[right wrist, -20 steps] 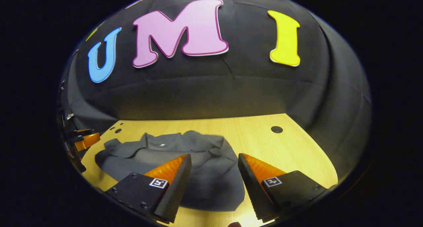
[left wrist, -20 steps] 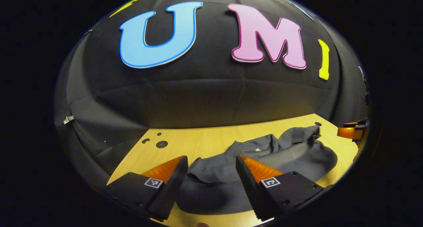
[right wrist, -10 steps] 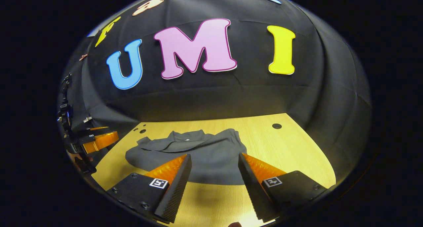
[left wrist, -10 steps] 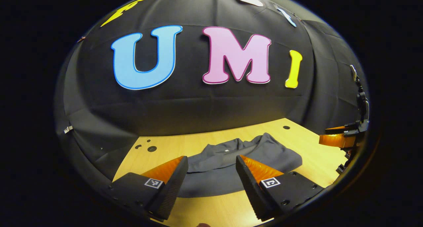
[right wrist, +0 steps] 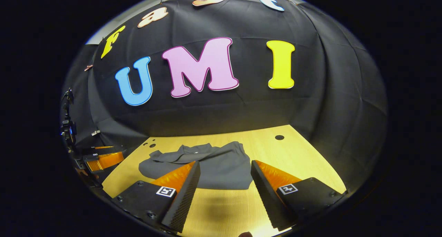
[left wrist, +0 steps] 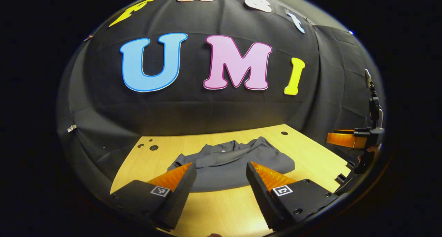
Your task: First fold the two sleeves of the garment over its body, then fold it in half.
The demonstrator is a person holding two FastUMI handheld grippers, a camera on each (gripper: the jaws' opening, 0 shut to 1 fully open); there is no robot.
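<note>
A dark grey garment [left wrist: 234, 161] lies folded into a compact bundle on the wooden table [left wrist: 310, 157], collar toward the far wall. In the right gripper view the same garment [right wrist: 214, 164] sits beyond the fingers. My left gripper [left wrist: 221, 173] hangs open above the table's near side, short of the garment, holding nothing. My right gripper [right wrist: 224, 171] is also open and empty, likewise pulled back from the cloth. At the right edge of the left gripper view is the right gripper [left wrist: 345, 139]; the left gripper [right wrist: 103, 159] sits at the left edge of the right gripper view.
Small round holes [left wrist: 153, 147] mark the table's far left corner, and one hole [right wrist: 279, 137] lies at the far right. The black cloth wall closes the table's back and sides. Bare wood surrounds the garment.
Both grippers have drawn back and up from the garment, which now looks smaller and farther off. They stay open. The garment lies still in its folded shape.
</note>
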